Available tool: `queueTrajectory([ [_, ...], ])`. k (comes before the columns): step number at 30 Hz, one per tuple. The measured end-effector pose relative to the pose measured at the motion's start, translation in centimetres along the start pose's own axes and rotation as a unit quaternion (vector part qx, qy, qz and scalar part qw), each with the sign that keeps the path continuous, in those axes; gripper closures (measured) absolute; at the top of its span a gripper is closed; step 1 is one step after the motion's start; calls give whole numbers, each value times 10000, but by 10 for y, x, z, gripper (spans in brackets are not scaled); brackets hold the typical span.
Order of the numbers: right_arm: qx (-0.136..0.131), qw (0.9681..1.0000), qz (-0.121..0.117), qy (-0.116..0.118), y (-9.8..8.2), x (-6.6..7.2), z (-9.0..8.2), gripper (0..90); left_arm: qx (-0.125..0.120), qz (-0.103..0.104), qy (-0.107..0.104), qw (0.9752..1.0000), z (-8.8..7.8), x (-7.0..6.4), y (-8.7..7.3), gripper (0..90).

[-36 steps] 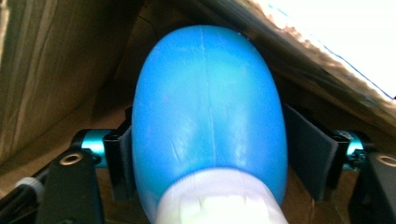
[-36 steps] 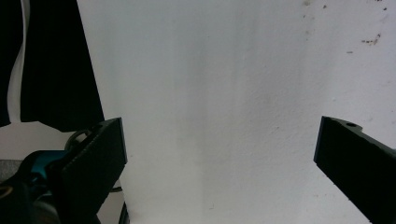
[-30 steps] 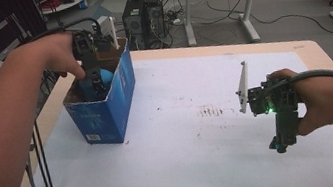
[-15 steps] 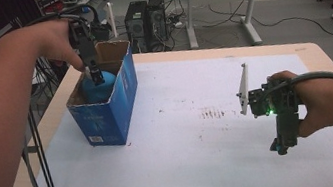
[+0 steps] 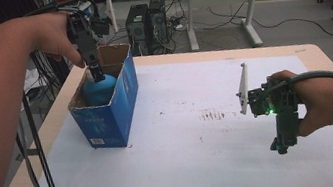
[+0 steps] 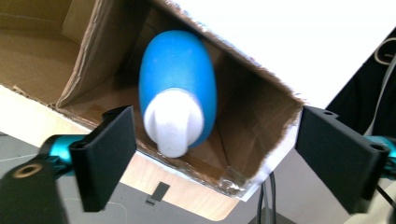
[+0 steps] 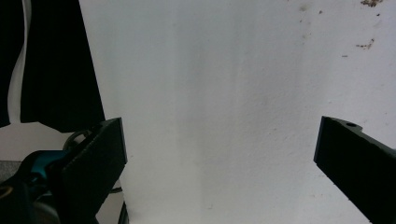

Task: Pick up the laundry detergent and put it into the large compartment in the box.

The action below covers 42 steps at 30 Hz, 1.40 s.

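Observation:
A blue bottle (image 5: pixel 99 90) with a white cap (image 6: pixel 173 122) stands inside a blue cardboard box (image 5: pixel 108 120) at the table's left side. My left gripper (image 5: pixel 96 75) hangs just above the bottle, pointing down into the box. In the left gripper view its jaws have just been opening. The left gripper (image 6: pixel 215 126) is open, and the cap shows between the pads without touching either. At the right, my right gripper (image 5: pixel 281 146) points down over the white sheet. The right gripper (image 7: pixel 219 135) is open with nothing between its jaws.
A white sheet (image 5: pixel 198 144) covers the wooden table (image 5: pixel 315 52). The box's torn brown wall (image 6: pixel 261 140) rises around the bottle. Brown specks (image 5: pixel 213 115) mark the sheet's middle. Cables (image 5: pixel 38 159) hang off the left edge. A desk and a computer tower (image 5: pixel 158 19) stand behind.
My left gripper has risen out of the box and its jaws have opened, letting go of the blue bottle, which stays in the box. The right hand has not moved.

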State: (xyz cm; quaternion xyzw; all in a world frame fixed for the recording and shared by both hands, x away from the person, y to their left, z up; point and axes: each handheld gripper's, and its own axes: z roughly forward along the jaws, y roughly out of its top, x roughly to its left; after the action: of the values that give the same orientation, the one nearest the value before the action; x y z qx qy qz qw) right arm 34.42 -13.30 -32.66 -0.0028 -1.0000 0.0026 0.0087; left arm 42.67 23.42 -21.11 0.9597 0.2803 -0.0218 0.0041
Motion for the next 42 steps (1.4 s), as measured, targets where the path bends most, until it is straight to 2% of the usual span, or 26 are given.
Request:
queueTrajectory([
  [5, -13, 10000, 37, -7, -1, -1, -2, 14, 46, 125, 50, 9999, -5, -10, 8, 77],
  [14, 21, 10000, 60, 9, -2, -3, 0, 14, -16, 601, -29, 9982, -6, -28, 31, 22],
  [19, -2, 10000, 63, 3, -2, -4, -1, 14, 51, 758, -19, 9971, -1, -35, 42, 17],
  [27, 14, 10000, 78, 38, -1, -6, 0, 14, 65, 1222, -112, 9924, 13, -49, 61, 17],
  [30, -7, 9999, 95, 36, -1, -8, -2, 14, 2, 1507, -129, 9885, 23, -54, 68, 17],
  [31, -7, 9999, 95, 36, -1, -8, -2, 14, 2, 1507, -129, 9885, 23, -54, 68, 17],
  [32, 2, 9999, 106, 9, -1, -9, -3, 14, -31, 1628, -141, 9865, 27, -57, 71, 17],
  [37, 0, 9999, 148, -2, 1, -10, -7, 14, -21, 1749, -167, 9844, 35, -60, 77, 17],
  [38, -23, 9999, 123, -13, 2, -11, -10, 14, -5, 1839, -141, 9828, 38, -60, 81, 17],
  [39, -32, 9999, 128, -24, 2, -11, -10, 14, -12, 1827, -132, 9831, 39, -61, 82, 17],
  [42, -33, 9998, 179, -23, 3, -11, -11, 14, 15, 1900, -80, 9817, 41, -61, 86, 17],
])
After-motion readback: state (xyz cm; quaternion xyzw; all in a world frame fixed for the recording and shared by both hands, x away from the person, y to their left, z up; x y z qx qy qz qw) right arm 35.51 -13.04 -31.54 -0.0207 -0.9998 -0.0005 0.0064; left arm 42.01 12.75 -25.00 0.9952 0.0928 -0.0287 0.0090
